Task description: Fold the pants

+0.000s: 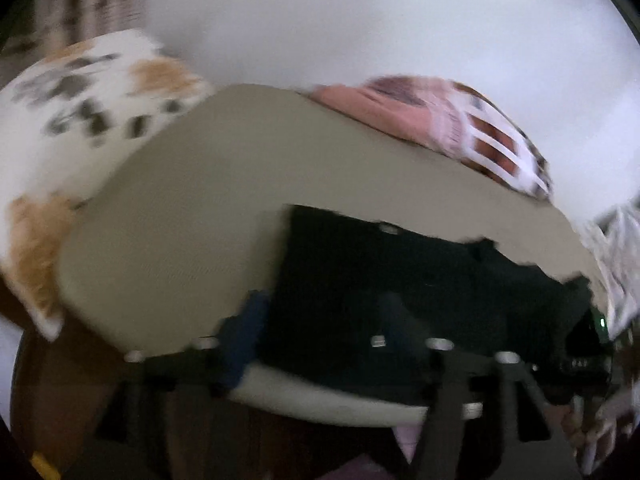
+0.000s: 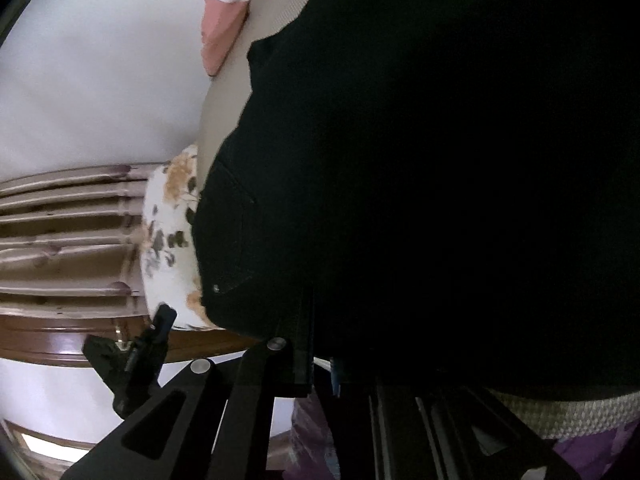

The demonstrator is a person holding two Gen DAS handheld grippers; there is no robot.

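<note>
Black pants (image 1: pixel 400 276) lie folded on a beige mattress (image 1: pixel 208 200). In the left wrist view my left gripper (image 1: pixel 324 320) is low at the mattress's near edge, its blue-padded fingers (image 1: pixel 244 332) spread apart, one over the mattress and one over the pants' near hem, holding nothing. In the right wrist view the pants (image 2: pixel 440 160) fill most of the frame, with a back pocket showing at the left. My right gripper (image 2: pixel 316 360) sits right against the dark cloth; its fingertips are lost in it.
A floral white and orange pillow (image 1: pixel 80 120) lies at the mattress's left end, also in the right wrist view (image 2: pixel 172 240). A pink striped garment (image 1: pixel 440 120) lies at the far edge. A wooden slatted headboard (image 2: pixel 64 236) and white wall stand behind.
</note>
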